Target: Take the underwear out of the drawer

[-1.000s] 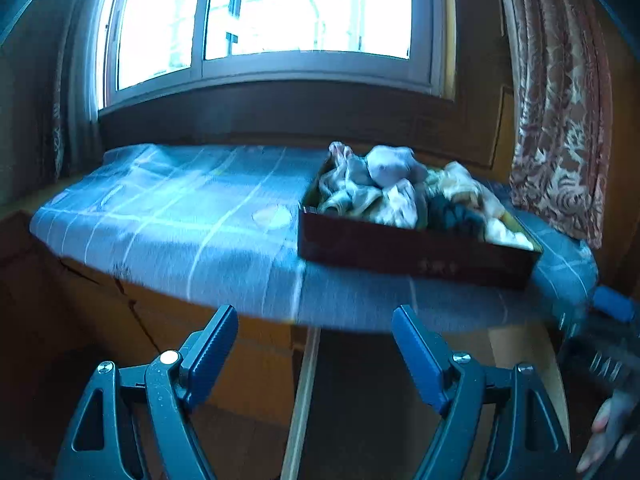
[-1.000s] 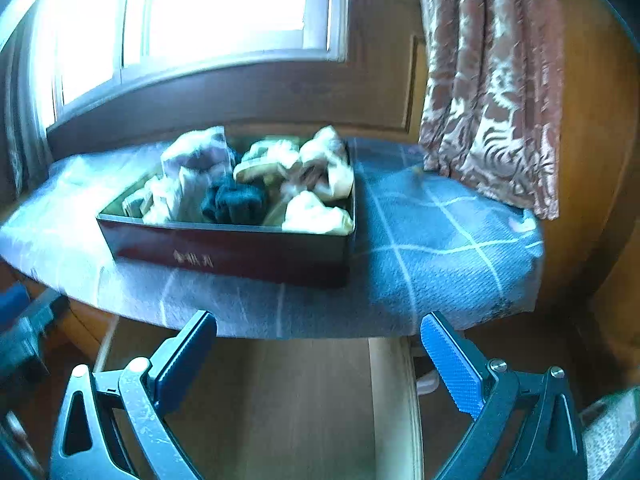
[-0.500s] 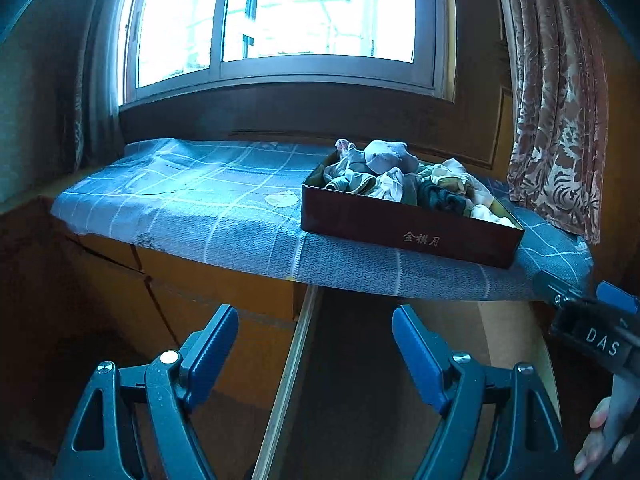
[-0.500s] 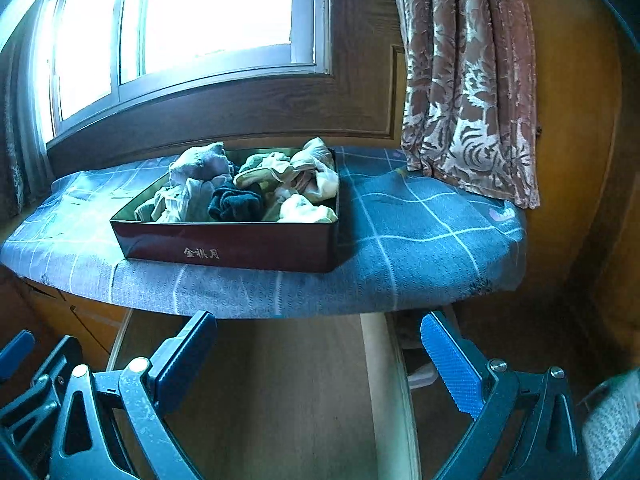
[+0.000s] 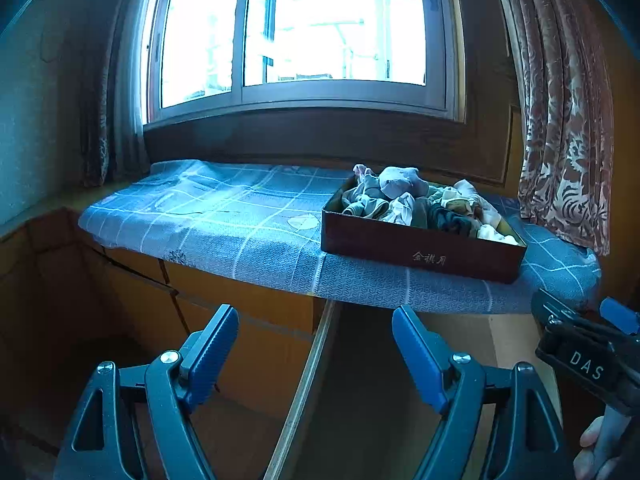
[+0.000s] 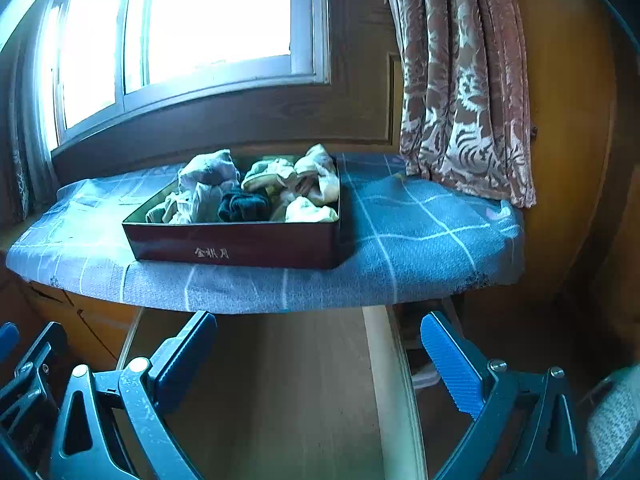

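Backing away from the window seat (image 5: 248,240) over the last second, both cameras now show the box (image 6: 240,246) of bundled underwear (image 6: 256,192) smaller, sitting on the blue cushion above an open drawer (image 6: 288,380) whose visible floor looks bare. Left gripper (image 5: 316,354) and right gripper (image 6: 320,364) hover low over the drawer, both spread wide and holding nothing.

Dark red rectangular box (image 6: 236,244) sits on the blue checked cushioned bench (image 6: 420,248), below the window (image 6: 192,32). Crumpled underwear pile (image 6: 256,188) lies in the box. Patterned brown curtain (image 6: 464,80) hangs right. Open wooden drawer (image 6: 288,380) lies beneath the bench's front edge.
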A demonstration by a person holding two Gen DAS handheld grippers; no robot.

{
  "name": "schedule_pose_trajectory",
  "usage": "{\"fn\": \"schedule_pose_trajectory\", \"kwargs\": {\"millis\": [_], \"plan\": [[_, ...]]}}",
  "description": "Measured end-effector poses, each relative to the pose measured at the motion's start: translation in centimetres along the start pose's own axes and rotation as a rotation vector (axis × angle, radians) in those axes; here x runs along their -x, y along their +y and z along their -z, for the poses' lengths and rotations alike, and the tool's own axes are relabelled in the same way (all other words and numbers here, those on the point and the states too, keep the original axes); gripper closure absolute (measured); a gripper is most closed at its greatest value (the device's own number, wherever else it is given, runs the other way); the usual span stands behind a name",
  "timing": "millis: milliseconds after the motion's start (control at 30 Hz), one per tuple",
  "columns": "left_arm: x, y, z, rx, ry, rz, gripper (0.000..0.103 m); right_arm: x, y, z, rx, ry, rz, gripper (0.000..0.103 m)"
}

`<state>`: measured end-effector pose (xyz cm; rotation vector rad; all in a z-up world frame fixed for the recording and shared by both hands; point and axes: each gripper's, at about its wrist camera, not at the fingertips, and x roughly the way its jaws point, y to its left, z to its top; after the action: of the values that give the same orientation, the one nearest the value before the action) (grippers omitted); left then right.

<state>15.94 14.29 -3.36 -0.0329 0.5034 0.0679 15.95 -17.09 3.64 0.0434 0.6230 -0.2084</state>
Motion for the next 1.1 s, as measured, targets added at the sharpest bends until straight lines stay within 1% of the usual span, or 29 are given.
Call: {"fn": "schedule_pose_trajectory", "kwargs": {"millis": [133,200,300,367,433,533,667,700,733,833,967,1100], "plan": [[0.0,-0.4,0.8,-0.023,0.022,0.007,0.022,0.4,0.2,0.6,0.000,-0.006,0.001,0.000],[0.0,-0.5,1.4,-0.024,0.026,0.004,0.022,0.7,0.0,1.0,-0.014,-0.005,-0.004,0.000],[0.2,-0.3,1.9,-0.012,0.050,0.020,0.022,1.2,-0.4,1.7,-0.016,-0.001,0.008,0.000],[0.8,-0.1,2.3,-0.007,0.052,0.012,0.022,1.8,-0.8,2.1,-0.018,0.009,0.016,0.000],[1.5,0.2,2.6,-0.005,0.037,0.003,0.022,2.8,-1.4,2.7,-0.029,0.004,0.021,0.000],[2.5,0.5,3.2,0.005,0.054,0.001,0.022,4.2,-1.9,3.7,-0.029,0.013,0.026,0.000],[4.3,0.0,4.3,-0.014,0.074,-0.044,0.022,6.2,-2.4,4.8,-0.041,0.004,0.028,0.000],[4.8,0.0,4.4,-0.017,0.076,-0.041,0.022,7.0,-2.6,5.2,-0.046,-0.006,0.029,0.000],[5.5,0.1,4.6,-0.008,0.072,-0.016,0.022,7.5,-2.6,5.3,-0.047,-0.015,0.034,0.000],[7.2,0.5,4.9,0.010,0.048,-0.002,0.022,9.3,-2.8,6.1,-0.057,-0.030,0.026,0.000],[9.9,1.1,5.3,0.019,0.002,-0.021,0.022,11.5,-3.0,7.2,-0.065,-0.052,0.020,0.000],[11.1,1.7,6.0,0.032,-0.003,-0.009,0.022,13.2,-2.8,8.2,-0.061,-0.073,0.013,0.000]]}}
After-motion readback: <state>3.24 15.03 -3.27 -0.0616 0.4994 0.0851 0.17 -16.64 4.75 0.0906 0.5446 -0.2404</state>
